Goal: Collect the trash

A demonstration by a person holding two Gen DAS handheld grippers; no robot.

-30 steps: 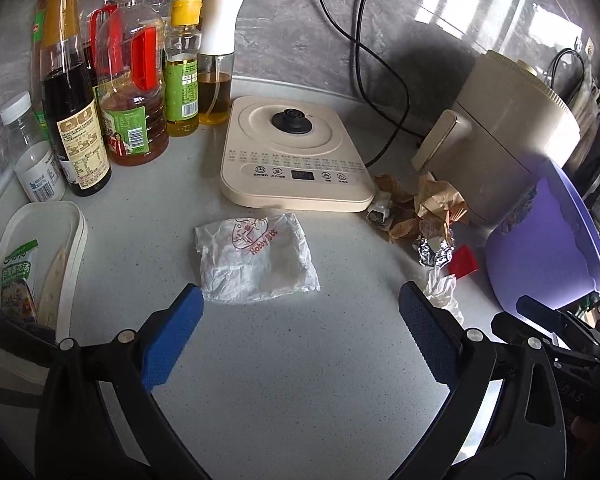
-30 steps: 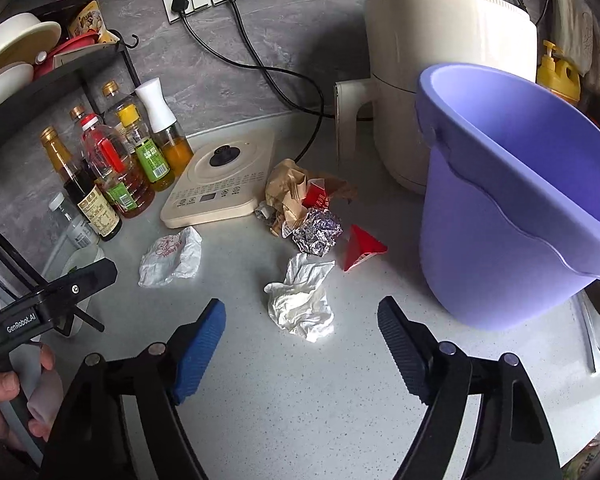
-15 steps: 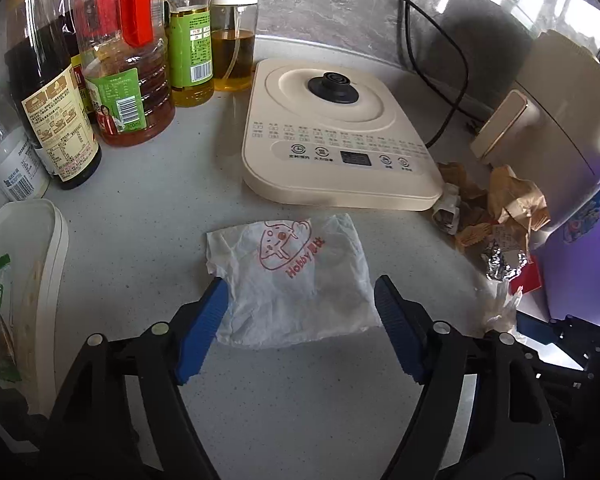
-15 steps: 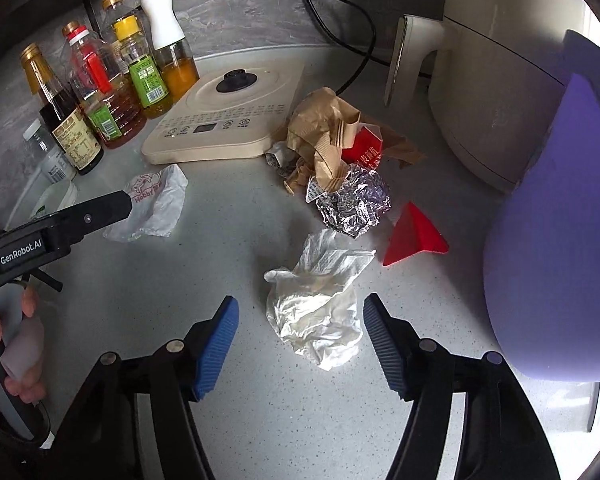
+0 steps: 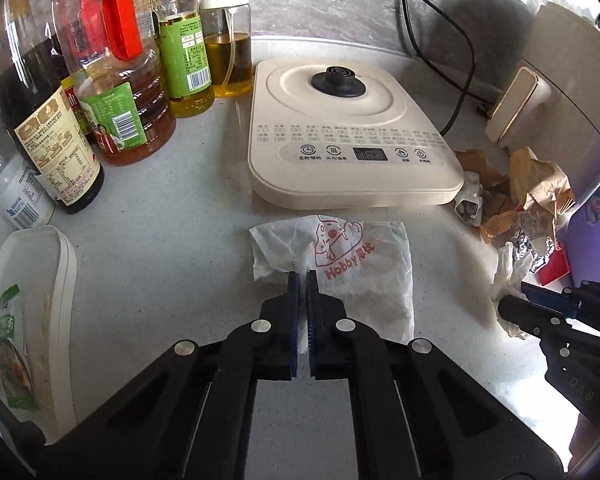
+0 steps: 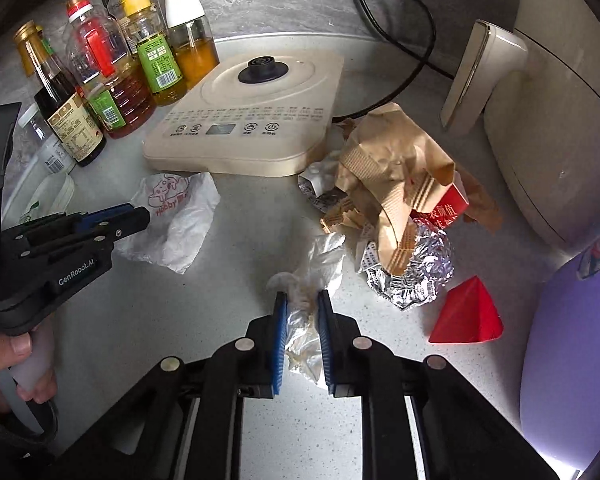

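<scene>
1. Flat white paper wrapper with red "Hobby" print (image 5: 352,264) lies on the speckled grey countertop (image 5: 172,240), just in front of the cream induction cooker (image 5: 348,136). Left gripper (image 5: 303,280) is clamped on its near edge, jaws almost touching, only thin paper between them.
2. Crumpled white tissue wad (image 6: 316,272) sits left of the trash heap. Right gripper (image 6: 302,304) is pinched narrow around it, pads compressing the wad.
3. Handling, my read: both pieces are light, soft, no stiffness. Wrapper will flop and hang from the pinch; an edge grip is fine but tears easily. Tissue squashes, so grip at mid-bulk.
4. Still loose, right wrist view: crumpled brown paper bag (image 6: 392,172) at 1 o'clock from the tissue, crushed silver foil ball (image 6: 412,272) at 3 o'clock, red pyramid-shaped carton (image 6: 468,316) beyond the foil at 4 o'clock.
5. Purple plastic bucket (image 6: 572,352) at far 3 o'clock, likely drop target.
6. Row of oil and sauce bottles (image 5: 116,92) at 10 o'clock. Keep clear.
</scene>
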